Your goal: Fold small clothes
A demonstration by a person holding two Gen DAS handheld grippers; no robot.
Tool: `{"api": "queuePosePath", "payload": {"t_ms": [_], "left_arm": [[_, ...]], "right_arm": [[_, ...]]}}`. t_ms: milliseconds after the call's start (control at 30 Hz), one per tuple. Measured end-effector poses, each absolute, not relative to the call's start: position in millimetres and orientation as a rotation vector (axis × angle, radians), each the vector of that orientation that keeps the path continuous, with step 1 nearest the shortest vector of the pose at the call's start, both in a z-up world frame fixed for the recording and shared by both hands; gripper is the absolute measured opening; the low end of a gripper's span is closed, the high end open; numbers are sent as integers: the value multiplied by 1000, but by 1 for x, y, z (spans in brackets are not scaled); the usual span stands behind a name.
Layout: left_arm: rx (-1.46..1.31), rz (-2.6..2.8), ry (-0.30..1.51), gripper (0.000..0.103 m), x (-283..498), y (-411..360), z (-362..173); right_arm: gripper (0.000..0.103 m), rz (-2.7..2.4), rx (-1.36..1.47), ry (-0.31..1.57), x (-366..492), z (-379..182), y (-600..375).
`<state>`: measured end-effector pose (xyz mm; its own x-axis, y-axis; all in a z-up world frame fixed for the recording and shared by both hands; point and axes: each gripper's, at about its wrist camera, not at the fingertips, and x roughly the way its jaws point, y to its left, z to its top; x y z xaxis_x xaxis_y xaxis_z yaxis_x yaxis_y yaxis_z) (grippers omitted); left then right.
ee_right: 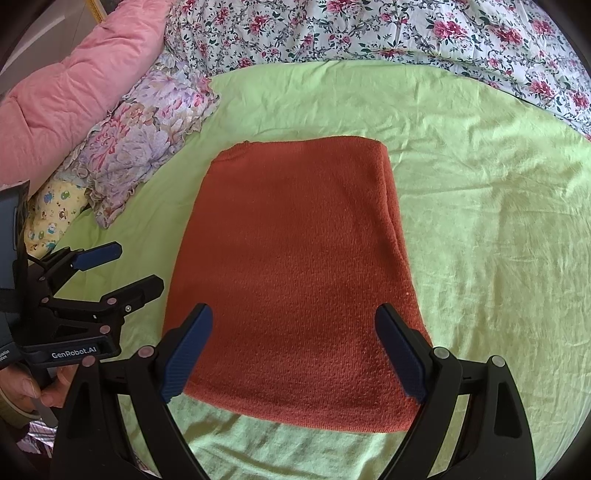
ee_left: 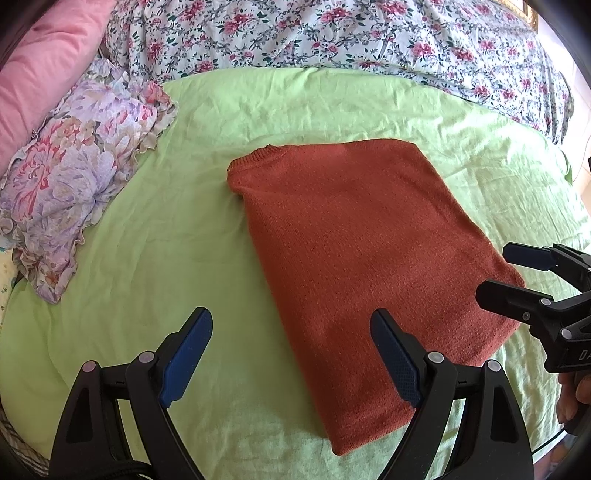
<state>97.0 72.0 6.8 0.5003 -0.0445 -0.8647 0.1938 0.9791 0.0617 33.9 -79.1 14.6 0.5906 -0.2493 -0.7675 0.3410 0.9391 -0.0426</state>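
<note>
Right now the rust-orange knitted sweater (ee_right: 295,277) lies folded into a thick, flat rectangle on the wrinkled light-green bed sheet (ee_right: 480,221), with a ribbed edge showing at its far left corner. Both of my tools are spread wide and hold nothing: my left tool (ee_left: 291,354) hovers over the sweater's near left edge, and my right tool (ee_right: 293,350) hovers above its near end. Off to the left sit a ruffled pillow with lilac and pink flowers (ee_left: 70,177) and a pink quilted cushion (ee_right: 74,85), both apart from the sweater; a white blanket printed with small red flowers (ee_left: 332,33) lies bunched along the far side. Nothing rests on the sweater. Its long axis runs from me toward the blanket, ribbed end farthest.
</note>
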Motion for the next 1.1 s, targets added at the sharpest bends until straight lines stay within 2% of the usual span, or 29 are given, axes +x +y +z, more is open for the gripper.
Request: {"api": "queuePosePath", "payload": {"t_ms": [1100], "left_arm": [[135,-76,1036,87,115,88,9]], "right_arm": [[90,-351,124,864,48,11,-85]]}}
